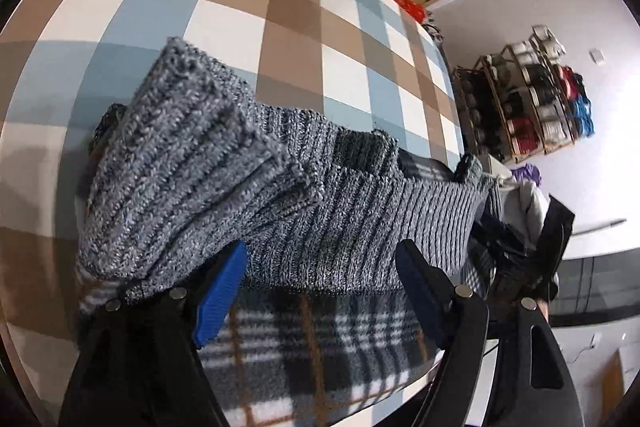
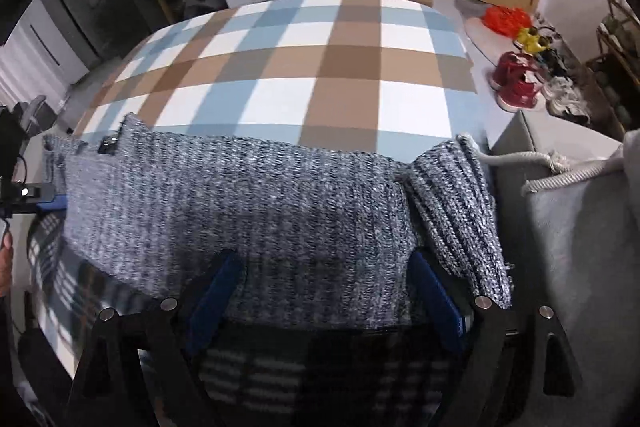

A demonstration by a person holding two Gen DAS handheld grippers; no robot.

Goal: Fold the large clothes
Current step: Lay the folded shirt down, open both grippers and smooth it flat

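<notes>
A grey marled knit sweater [image 2: 240,211] lies folded across the near edge of a bed covered in a blue, tan and white checked cover [image 2: 304,67], resting partly on a black-and-white plaid fleece blanket [image 1: 320,347] that hangs over the bed's front. At far left in the right wrist view, the left gripper [image 2: 38,193] sits just beside the sweater's left end; in its own camera the left gripper [image 1: 320,279] has its blue-padded fingers [image 1: 224,291] spread apart at the sweater's lower edge, with nothing pinched between them, and a folded sleeve [image 1: 192,155] lies on top of the garment. Moving right, the right gripper [image 2: 324,291] hovers over the sweater's near hem, its fingers [image 2: 216,291] standing wide and clear of the knit. The sweater's other sleeve [image 2: 460,211] droops off the bed's right side, next to a grey fabric bin with rope handles [image 2: 572,227]. Red sneakers [image 2: 516,83] sit on the floor beyond.
</notes>
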